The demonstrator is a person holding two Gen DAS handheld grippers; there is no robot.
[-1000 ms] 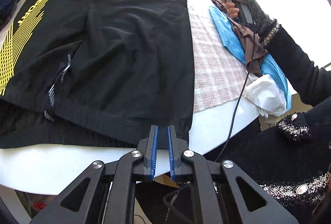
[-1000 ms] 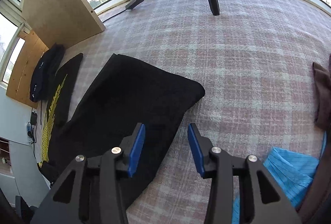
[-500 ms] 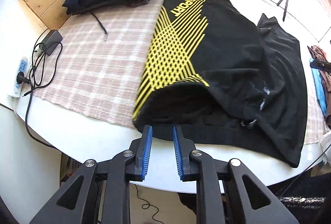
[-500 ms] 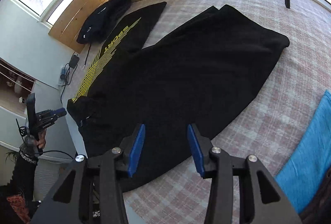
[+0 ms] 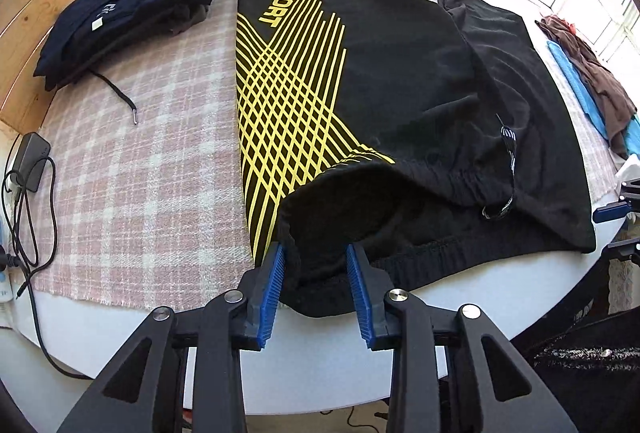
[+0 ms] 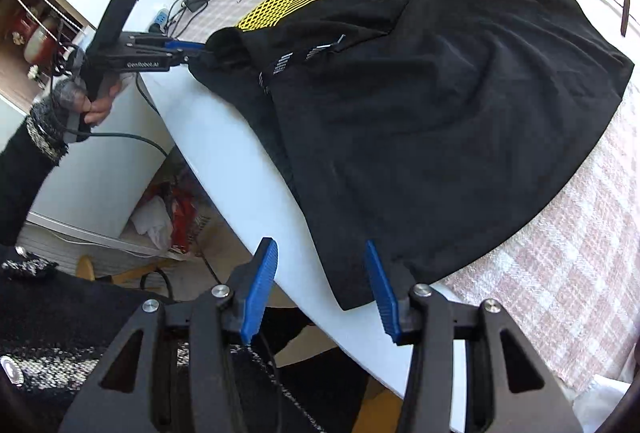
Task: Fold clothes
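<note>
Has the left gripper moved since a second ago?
Yes. The left gripper swung from the garment's right side, near the blue cloth, to the left waistband corner of the black shorts.

My left side has bare checked cloth [image 5: 132,169] to move over. A folded dark pile [image 5: 120,13] and charger wires [image 5: 24,169] block its far and outer edges.

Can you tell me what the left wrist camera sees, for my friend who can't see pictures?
The left tongs are open around the bunched waistband of black shorts with yellow stripes, spread on a pink checked cloth. A folded pile of dark clothes sits at the far left.
</note>
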